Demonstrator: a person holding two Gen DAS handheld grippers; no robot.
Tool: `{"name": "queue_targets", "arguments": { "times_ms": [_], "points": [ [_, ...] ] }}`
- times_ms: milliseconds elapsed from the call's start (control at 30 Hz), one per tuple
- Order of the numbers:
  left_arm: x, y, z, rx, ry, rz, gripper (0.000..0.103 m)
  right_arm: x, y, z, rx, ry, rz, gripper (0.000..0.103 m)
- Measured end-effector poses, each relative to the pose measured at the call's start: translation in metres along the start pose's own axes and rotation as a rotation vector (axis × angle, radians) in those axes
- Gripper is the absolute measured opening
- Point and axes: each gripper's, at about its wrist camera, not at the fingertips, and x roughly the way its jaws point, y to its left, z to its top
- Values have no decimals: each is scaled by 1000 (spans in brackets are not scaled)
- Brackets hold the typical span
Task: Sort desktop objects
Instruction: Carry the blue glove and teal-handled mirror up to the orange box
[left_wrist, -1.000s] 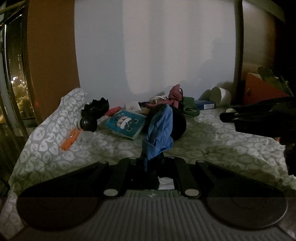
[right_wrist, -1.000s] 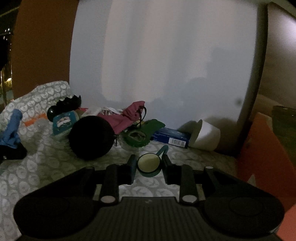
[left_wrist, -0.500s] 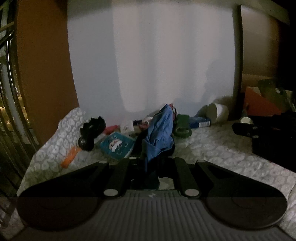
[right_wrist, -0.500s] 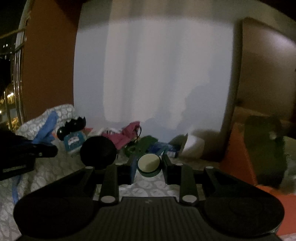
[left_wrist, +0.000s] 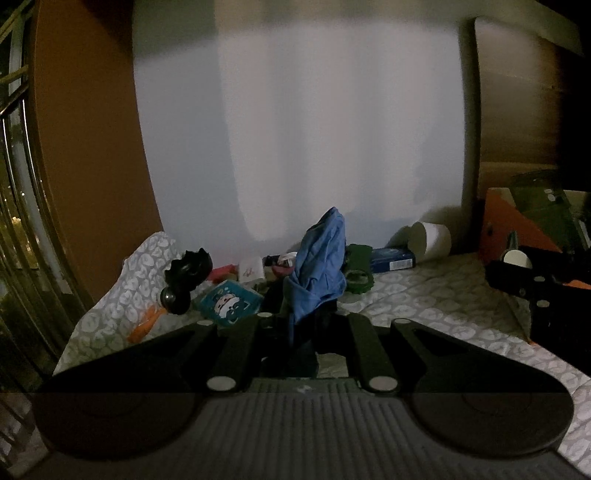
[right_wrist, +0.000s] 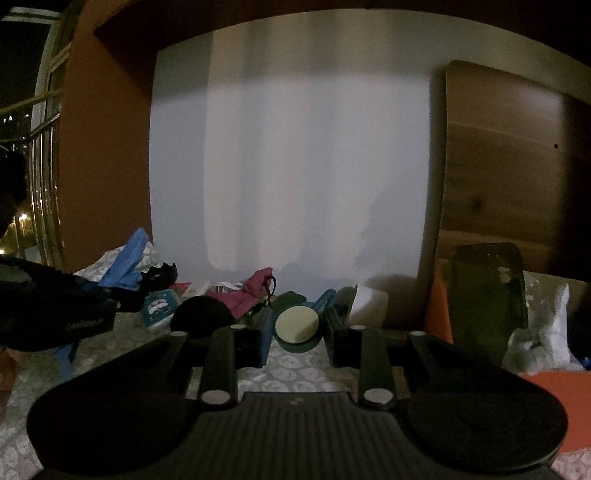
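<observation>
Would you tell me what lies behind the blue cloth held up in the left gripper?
Behind the blue cloth a green item and a dark blue box show at its right edge. Whatever sits directly behind the cloth is covered.

The bench (left_wrist: 443, 291) wears a grey cloth printed with pale blotches. Along its far edge by the wall lie a black spiky thing (left_wrist: 188, 266), an orange strip (left_wrist: 146, 325), a teal cartoon packet (left_wrist: 231, 302), a green item (left_wrist: 358, 273), a blue box (left_wrist: 391, 258) and a white cup (left_wrist: 432, 238) on its side. A black round thing (right_wrist: 201, 314) and magenta cloth (right_wrist: 255, 291) sit among them.
</observation>
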Motion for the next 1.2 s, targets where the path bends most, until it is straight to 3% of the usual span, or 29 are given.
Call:
{"name": "queue_targets", "arguments": {
  "times_ms": [133,267,533,833,1200],
  "points": [
    [-6,-10,9,15,-25,-11,11,-7,-2,2,8,-15,0,26],
    [-19,-33,32,33,-99,-59,11,-27,-15,14,8,-77,-22,26],
    [-25,-104,73,90,-195,-188,11,-70,-86,42,31,-175,-195,26],
    [-16,-179,92,139,-211,-312,11,-85,-156,50,40,-177,-330,26],
    [21,-238,110,161,-204,-419,12,-52,-238,49,97,-111,-410,26]
  ]
}}
